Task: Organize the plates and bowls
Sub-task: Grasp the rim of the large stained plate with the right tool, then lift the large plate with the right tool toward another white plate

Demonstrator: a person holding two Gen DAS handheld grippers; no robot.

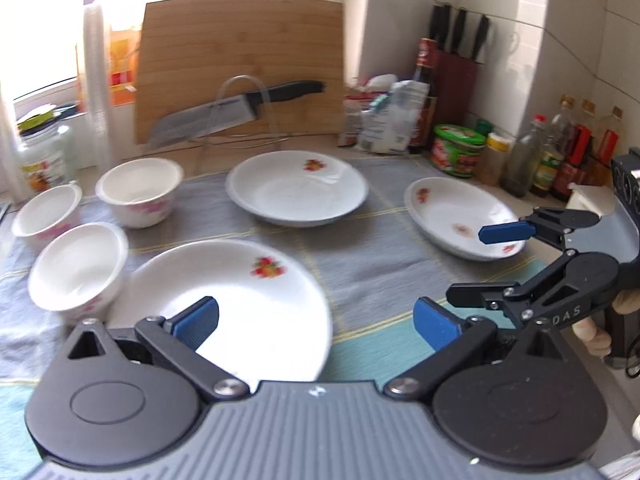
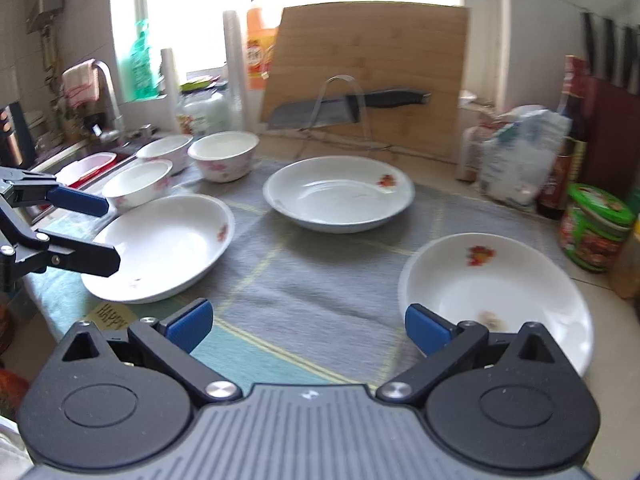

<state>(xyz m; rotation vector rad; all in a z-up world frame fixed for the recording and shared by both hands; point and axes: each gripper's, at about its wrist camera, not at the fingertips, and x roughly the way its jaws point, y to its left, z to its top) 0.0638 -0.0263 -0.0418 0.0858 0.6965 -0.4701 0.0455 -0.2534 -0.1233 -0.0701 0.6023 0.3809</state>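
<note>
Three white plates and three white bowls sit on a grey cloth [image 2: 320, 280] spread over the counter [image 1: 208, 156]. The near-left plate [image 1: 224, 300] lies at the cloth's near edge, partly under the left gripper [image 1: 316, 322], whose blue pads stand wide apart and hold nothing. The far plate [image 1: 296, 188] sits near the cloth's back edge, in front of the upright cutting board [image 1: 240, 68] and a knife [image 1: 232, 110] propped in a clear stand, its long axis running left to right with the handle to the right. The right plate [image 2: 496, 296] lies near the cloth's right edge, beside the right gripper [image 2: 308, 328], also spread open and empty. The bowls [image 1: 140, 192] cluster upright at the left edge, close together. Bare cloth lies open between the three plates. Jars and bottles [image 1: 560, 152] crowd the counter's right back corner.
</note>
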